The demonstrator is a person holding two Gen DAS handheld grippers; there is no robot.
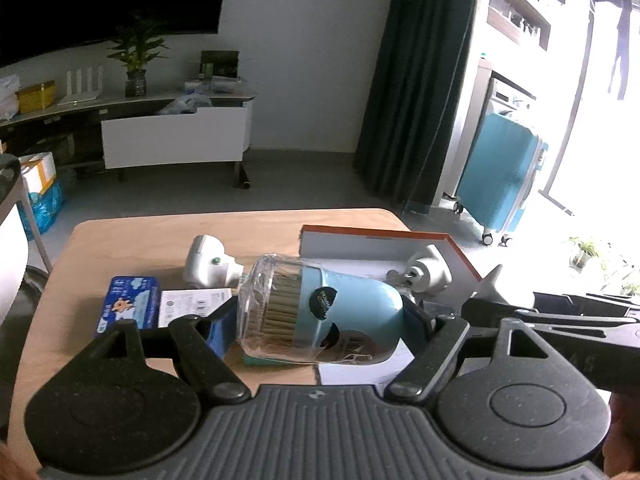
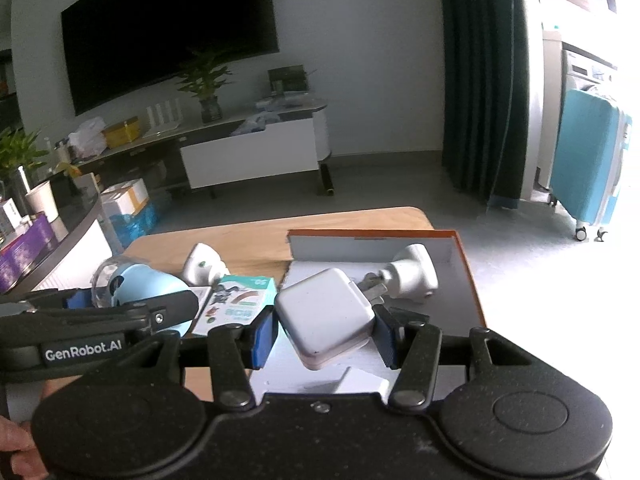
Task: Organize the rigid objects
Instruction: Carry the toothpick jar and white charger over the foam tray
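Gripping a blue toothpick jar (image 1: 320,308), the left gripper (image 1: 320,324) has its 2 blue-padded fingers (image 1: 222,330) pinched on the jar's sides. The jar lies tilted on its side in the grasp, clear lid toward the left, raised above the table (image 1: 132,240); toothpicks show through the clear part. In the right wrist view the same jar (image 2: 140,284) sits at the left behind the left gripper's black body.

The right gripper (image 2: 326,330) has its 2 fingers (image 2: 264,334) clamped on a white square charger (image 2: 326,316), held tilted with 1 corner pointing down. The charger hangs over the near part of an open orange-edged box (image 2: 468,276), above its white floor.

Inside the box, toward the far right, a white round adapter (image 2: 412,276) lies on its side, metal prongs pointing left. It also shows in the left wrist view (image 1: 428,270), just beyond the jar.

On the table, left of the box, a 2nd white plug (image 1: 208,262) lies on its side with a green dot on it. Nearer and farther left lies a blue tin (image 1: 130,306) with a cartoon figure, and just right of it a white card (image 1: 192,304), partly hidden by the left finger. A teal and white carton (image 2: 240,300) lies flat between the jar and the box, under the jar in the left wrist view.
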